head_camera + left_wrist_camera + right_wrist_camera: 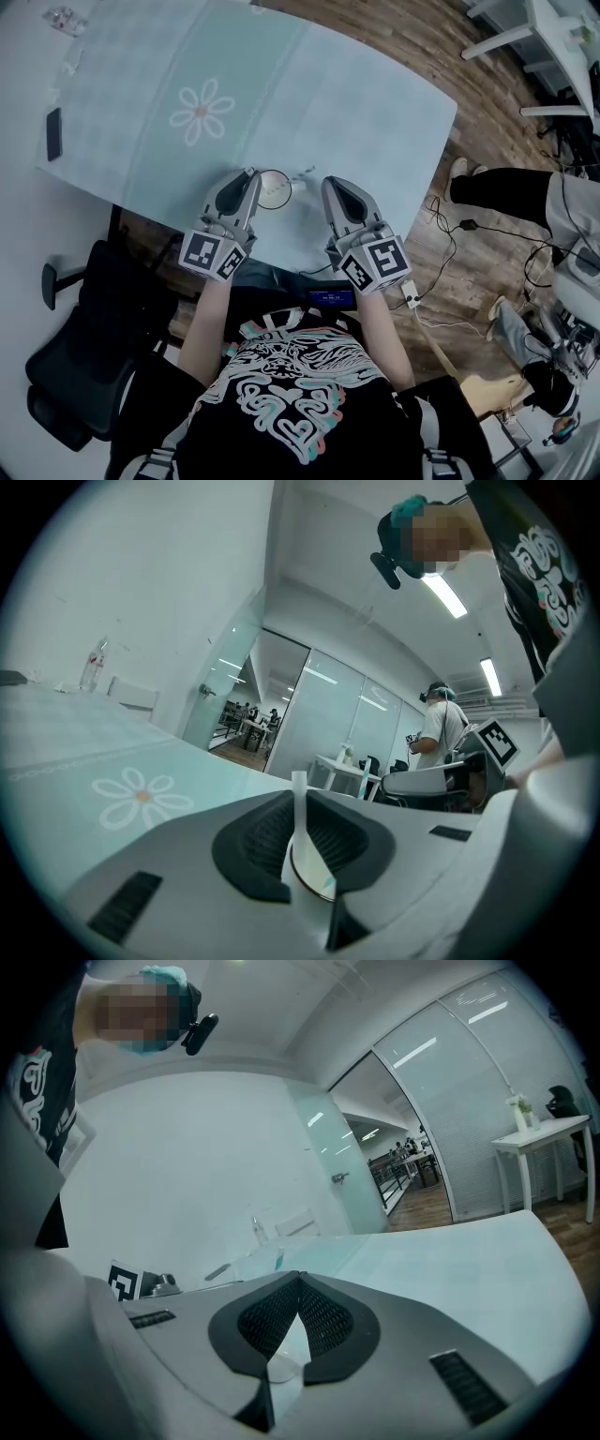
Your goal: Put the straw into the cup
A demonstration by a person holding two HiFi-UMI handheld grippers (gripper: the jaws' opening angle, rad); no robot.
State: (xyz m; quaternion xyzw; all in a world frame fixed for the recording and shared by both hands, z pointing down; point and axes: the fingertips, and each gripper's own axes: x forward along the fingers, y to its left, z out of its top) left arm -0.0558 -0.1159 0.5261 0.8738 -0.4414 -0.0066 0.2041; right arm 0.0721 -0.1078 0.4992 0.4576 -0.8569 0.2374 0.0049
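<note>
The cup is standing close to the near edge of the table — open cloth is stretching beyond it, past the daisy print. The left gripper is sitting just left of the cup, clenching the straw upright, with the cup's rim showing right behind. The right gripper is hovering just right of the cup — jaws pressed together, nothing between them.

The straw is thin and white. It stands upright, clamped between the fingers of the left gripper, top end projecting above them. The cup, round and mouth-up, sits just beyond those fingertips.
</note>
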